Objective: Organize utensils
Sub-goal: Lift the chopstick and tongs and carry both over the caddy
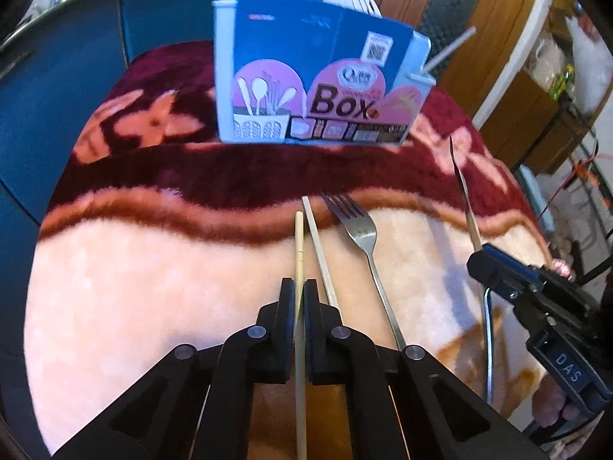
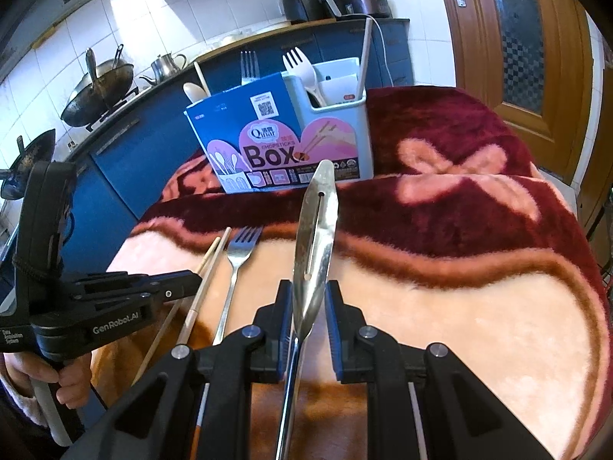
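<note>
Bright daylight, strong fisheye bend, soft blur in the left wrist view.

The right wrist view is sharp and well lit: the white tiled kitchen wall (image 2: pixel 126 19) glares pale and the flat slotted steel utensil (image 2: pixel 316 237) carries bright reflections. The left wrist view is softer, with the blue printed cardboard utensil box (image 1: pixel 318 73) smeared and the plush dark-red and pink flowered blanket (image 1: pixel 153 207) hazy. Both views curve heavily and fall to black at the corners.
</note>
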